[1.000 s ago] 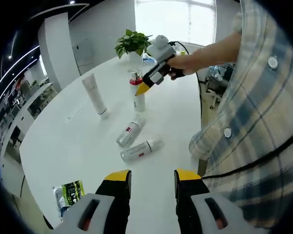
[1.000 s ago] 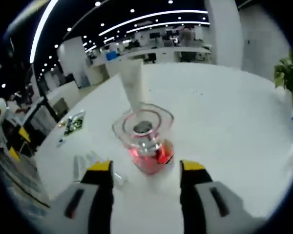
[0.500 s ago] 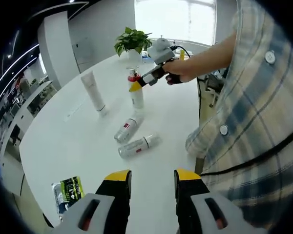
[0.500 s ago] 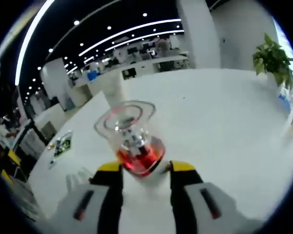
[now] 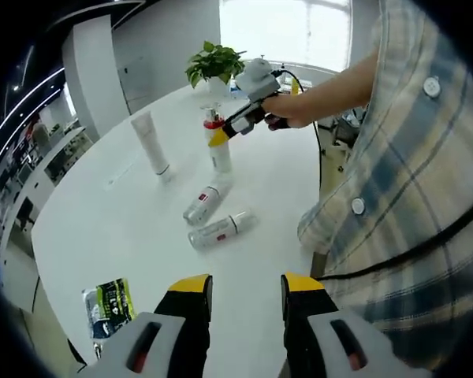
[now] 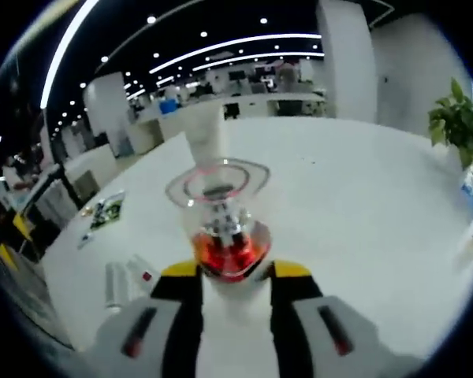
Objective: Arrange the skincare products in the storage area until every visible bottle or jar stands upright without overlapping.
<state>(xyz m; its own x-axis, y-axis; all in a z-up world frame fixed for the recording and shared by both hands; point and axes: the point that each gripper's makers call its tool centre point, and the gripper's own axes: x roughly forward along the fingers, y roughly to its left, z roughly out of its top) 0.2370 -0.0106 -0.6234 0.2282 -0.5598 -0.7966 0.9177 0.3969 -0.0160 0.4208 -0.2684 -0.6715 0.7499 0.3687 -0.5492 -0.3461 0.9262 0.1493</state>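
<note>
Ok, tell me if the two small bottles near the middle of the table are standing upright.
No. In the left gripper view both small bottles lie on their sides on the white table.

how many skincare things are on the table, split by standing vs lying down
Standing: 2, the white tube and the pump bottle that the right gripper is shut on
Lying down: 2, the two bottles near the table's middle
Total: 4
</note>
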